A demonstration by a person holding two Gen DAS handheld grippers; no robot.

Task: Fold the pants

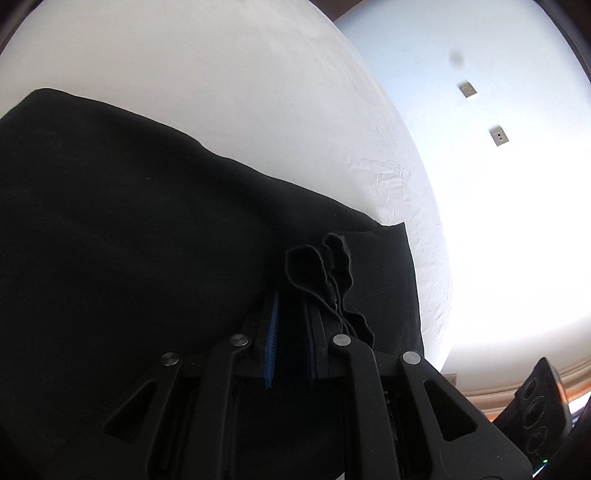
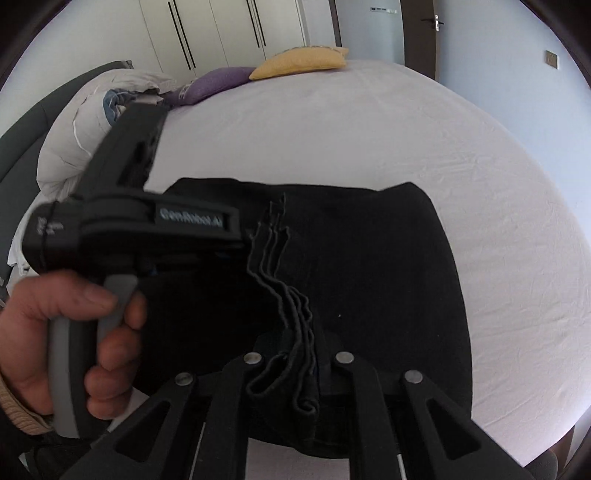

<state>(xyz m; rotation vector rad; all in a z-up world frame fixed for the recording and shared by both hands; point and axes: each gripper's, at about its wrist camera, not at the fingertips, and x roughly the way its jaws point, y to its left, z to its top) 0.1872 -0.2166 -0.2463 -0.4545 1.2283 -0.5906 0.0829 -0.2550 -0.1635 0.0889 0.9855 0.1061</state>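
Black pants (image 2: 369,266) lie folded on a white bed sheet (image 2: 369,129); they also fill the left wrist view (image 1: 129,229). My right gripper (image 2: 295,369) is shut on the bunched hem edges of the pants. My left gripper (image 1: 291,332) is shut on the same stacked edges, its blue pads (image 1: 272,332) showing beside the cloth. The left gripper's body (image 2: 147,229), held in a hand, shows at the left of the right wrist view, touching the pants' edge.
A yellow pillow (image 2: 299,62), a purple pillow (image 2: 214,85) and a bundled duvet (image 2: 92,122) lie at the bed's far side. White wardrobe doors (image 2: 221,33) stand behind. A wall with sockets (image 1: 498,136) shows in the left wrist view.
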